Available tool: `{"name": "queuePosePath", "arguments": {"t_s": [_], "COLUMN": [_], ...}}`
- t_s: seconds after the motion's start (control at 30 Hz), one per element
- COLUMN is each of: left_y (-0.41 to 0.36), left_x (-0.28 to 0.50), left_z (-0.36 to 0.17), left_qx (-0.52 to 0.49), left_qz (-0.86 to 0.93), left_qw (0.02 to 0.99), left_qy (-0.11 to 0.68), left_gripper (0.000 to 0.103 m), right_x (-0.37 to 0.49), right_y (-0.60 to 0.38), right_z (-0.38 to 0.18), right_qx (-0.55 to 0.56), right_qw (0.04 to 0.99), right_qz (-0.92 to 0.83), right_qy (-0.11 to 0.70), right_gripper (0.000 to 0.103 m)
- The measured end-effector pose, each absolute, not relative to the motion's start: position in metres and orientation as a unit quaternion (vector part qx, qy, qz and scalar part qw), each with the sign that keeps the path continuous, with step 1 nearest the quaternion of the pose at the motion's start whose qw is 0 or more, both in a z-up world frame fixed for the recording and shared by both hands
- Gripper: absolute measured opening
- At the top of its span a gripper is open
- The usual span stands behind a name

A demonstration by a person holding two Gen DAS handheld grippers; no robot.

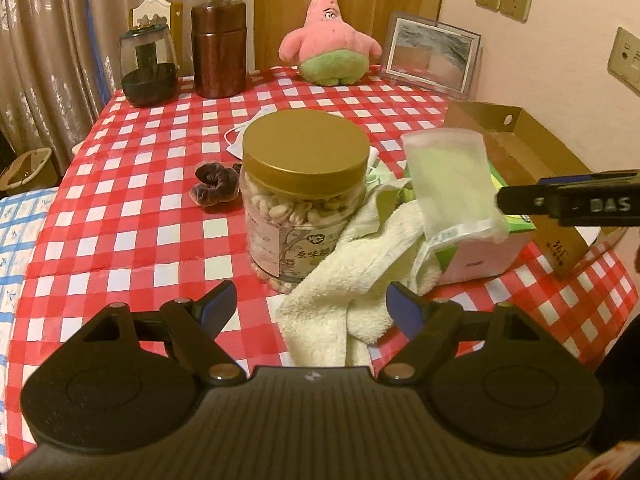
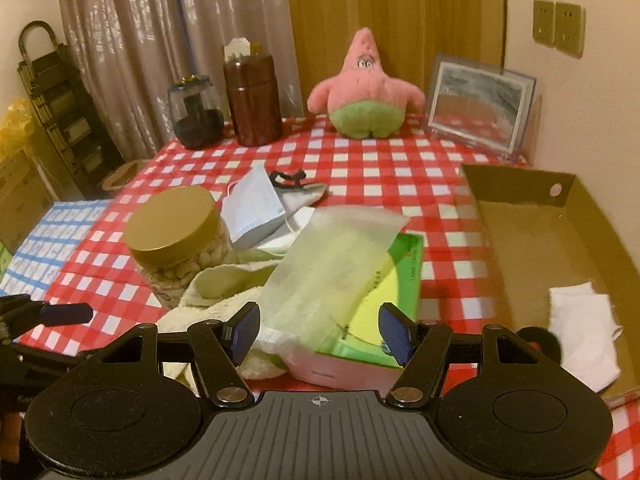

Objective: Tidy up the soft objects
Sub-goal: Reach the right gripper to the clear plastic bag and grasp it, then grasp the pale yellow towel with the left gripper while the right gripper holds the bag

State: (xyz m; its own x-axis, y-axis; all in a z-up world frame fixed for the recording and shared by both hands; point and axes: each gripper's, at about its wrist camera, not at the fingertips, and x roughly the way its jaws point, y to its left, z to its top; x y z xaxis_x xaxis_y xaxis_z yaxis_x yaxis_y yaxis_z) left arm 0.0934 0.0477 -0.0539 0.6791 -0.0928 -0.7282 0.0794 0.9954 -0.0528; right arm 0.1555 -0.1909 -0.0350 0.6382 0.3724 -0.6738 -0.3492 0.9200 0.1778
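At lower centre, the left gripper (image 1: 310, 302) gapes wide and empty over a cream towel (image 1: 340, 300); the right gripper (image 2: 320, 328), also apart, frames a tissue box (image 2: 360, 344) without touching. Beyond stand a gold-lidded jar (image 1: 304, 184), face masks (image 2: 254, 208) and, at upper centre, a pink starfish plush (image 1: 330, 40).

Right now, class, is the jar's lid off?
No. The gold lid sits closed on top of the jar of nuts.
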Motion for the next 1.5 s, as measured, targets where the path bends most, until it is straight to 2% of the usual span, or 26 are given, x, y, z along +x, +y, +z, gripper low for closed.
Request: {"name": "queuePosePath", "arguments": {"t_s": [0.47, 0.5, 0.53, 0.57, 0.63, 0.67, 0.73, 0.87, 1.2, 1.47, 1.5], "left_y": [0.047, 0.046, 0.045, 0.043, 0.039, 0.037, 0.033, 0.026, 0.01, -0.009, -0.011], "left_x": [0.107, 0.107, 0.108, 0.108, 0.11, 0.111, 0.114, 0.12, 0.134, 0.142, 0.143], "left_z": [-0.064, -0.065, -0.066, -0.068, -0.07, -0.072, -0.075, -0.081, -0.091, -0.099, -0.1], "left_qx": [-0.017, -0.016, -0.014, -0.012, -0.006, -0.003, 0.005, 0.019, 0.047, 0.064, 0.065], "left_qz": [-0.059, -0.061, -0.064, -0.066, -0.073, -0.076, -0.083, -0.091, -0.103, -0.113, -0.114], "left_qw": [0.913, 0.912, 0.912, 0.911, 0.91, 0.909, 0.908, 0.905, 0.901, 0.892, 0.892], "left_qy": [0.403, 0.405, 0.406, 0.407, 0.409, 0.41, 0.411, 0.414, 0.419, 0.433, 0.433], "left_gripper": [0.08, 0.08, 0.08, 0.08, 0.079, 0.078, 0.076, 0.075, 0.058, 0.032, 0.02], "right_x": [0.178, 0.178, 0.178, 0.178, 0.177, 0.178, 0.177, 0.173, 0.166, 0.161, 0.161], "right_y": [-0.155, -0.156, -0.157, -0.158, -0.161, -0.163, -0.168, -0.179, -0.217, -0.225, -0.225], "right_z": [-0.06, -0.06, -0.059, -0.059, -0.059, -0.058, -0.057, -0.048, -0.03, -0.033, -0.033], "right_qx": [-0.023, -0.021, -0.019, -0.021, -0.017, -0.012, -0.002, 0.007, 0.018, 0.024, 0.026], "right_qw": [0.914, 0.915, 0.915, 0.915, 0.916, 0.914, 0.913, 0.919, 0.933, 0.933, 0.932], "right_qz": [0.174, 0.174, 0.175, 0.173, 0.176, 0.181, 0.189, 0.183, 0.151, 0.145, 0.145], "right_qy": [0.366, 0.364, 0.363, 0.363, 0.361, 0.362, 0.363, 0.349, 0.326, 0.33, 0.33], "right_gripper": [0.063, 0.059, 0.047, 0.04, 0.031, 0.019, 0.002, 0.0, 0.0, 0.0, 0.0]}}
